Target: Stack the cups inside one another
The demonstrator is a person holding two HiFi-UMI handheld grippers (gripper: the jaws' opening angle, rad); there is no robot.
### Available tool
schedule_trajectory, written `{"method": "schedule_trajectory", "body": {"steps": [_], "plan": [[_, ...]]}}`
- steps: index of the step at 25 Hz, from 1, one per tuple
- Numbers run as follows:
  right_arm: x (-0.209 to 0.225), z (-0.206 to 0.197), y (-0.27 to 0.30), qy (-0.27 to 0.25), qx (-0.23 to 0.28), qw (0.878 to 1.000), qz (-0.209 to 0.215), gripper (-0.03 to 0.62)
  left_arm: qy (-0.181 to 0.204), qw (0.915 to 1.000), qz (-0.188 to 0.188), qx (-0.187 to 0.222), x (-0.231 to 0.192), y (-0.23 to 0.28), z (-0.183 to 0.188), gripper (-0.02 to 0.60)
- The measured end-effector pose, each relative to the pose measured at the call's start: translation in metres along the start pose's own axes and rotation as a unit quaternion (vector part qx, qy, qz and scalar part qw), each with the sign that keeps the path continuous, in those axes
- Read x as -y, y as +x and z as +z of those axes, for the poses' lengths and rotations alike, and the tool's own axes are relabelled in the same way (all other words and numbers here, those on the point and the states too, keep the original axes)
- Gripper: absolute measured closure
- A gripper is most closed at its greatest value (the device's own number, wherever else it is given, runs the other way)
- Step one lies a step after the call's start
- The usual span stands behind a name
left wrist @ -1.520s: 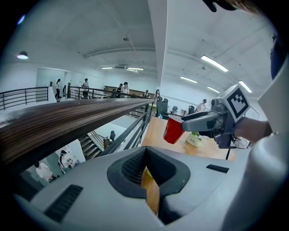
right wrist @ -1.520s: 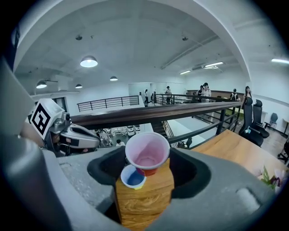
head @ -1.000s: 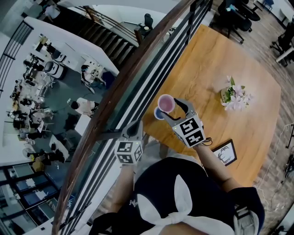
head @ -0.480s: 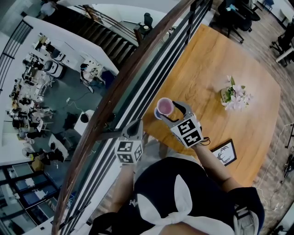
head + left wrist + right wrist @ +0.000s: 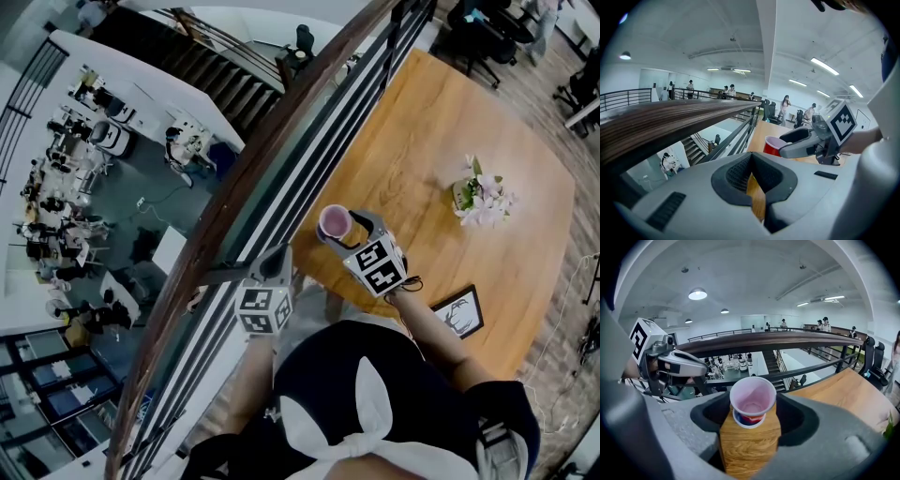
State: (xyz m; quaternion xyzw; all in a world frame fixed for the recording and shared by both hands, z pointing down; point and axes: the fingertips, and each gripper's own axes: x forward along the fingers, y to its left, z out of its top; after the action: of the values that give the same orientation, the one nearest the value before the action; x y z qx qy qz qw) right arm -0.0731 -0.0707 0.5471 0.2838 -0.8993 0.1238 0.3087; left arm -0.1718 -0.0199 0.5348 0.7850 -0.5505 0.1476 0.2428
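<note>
A red cup (image 5: pixel 752 401) with a pale pink inside sits between the jaws of my right gripper (image 5: pixel 753 404), which is shut on its sides. Just under it, on the wooden table (image 5: pixel 450 122), a second cup (image 5: pixel 740 420) with a white rim and blue inside shows, and the red cup's base hangs in its mouth. In the head view the red cup (image 5: pixel 335 223) is near the table's left edge, ahead of the right gripper (image 5: pixel 341 228). My left gripper (image 5: pixel 275 265) hangs by the railing, jaws together, holding nothing. From the left gripper view the red cup (image 5: pixel 774 145) appears ahead.
A dark railing (image 5: pixel 281 141) runs along the table's left edge with a drop to a lower floor behind it. A small pot of flowers (image 5: pixel 480 197) stands mid-table and a framed picture (image 5: pixel 459 312) lies near the person's side.
My right gripper has sunk with the red cup, bringing it down over the blue cup. The left gripper has stayed where it was.
</note>
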Motion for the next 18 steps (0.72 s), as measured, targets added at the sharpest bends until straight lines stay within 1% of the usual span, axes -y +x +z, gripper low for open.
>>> {"method": "schedule_trajectory", "body": {"steps": [11, 18], "plan": [[-0.0056, -0.0086, 0.0089, -0.003, -0.012, 1.0, 0.015, 0.272, 0.001, 1.0, -0.002, -0.002, 0.0011, 0.0041, -0.0007, 0.565], [-0.0031, -0.0077, 0.0088, 0.003, -0.005, 1.0, 0.016, 0.273, 0.001, 1.0, -0.002, -0.003, 0.0002, 0.007, -0.001, 0.565]]}}
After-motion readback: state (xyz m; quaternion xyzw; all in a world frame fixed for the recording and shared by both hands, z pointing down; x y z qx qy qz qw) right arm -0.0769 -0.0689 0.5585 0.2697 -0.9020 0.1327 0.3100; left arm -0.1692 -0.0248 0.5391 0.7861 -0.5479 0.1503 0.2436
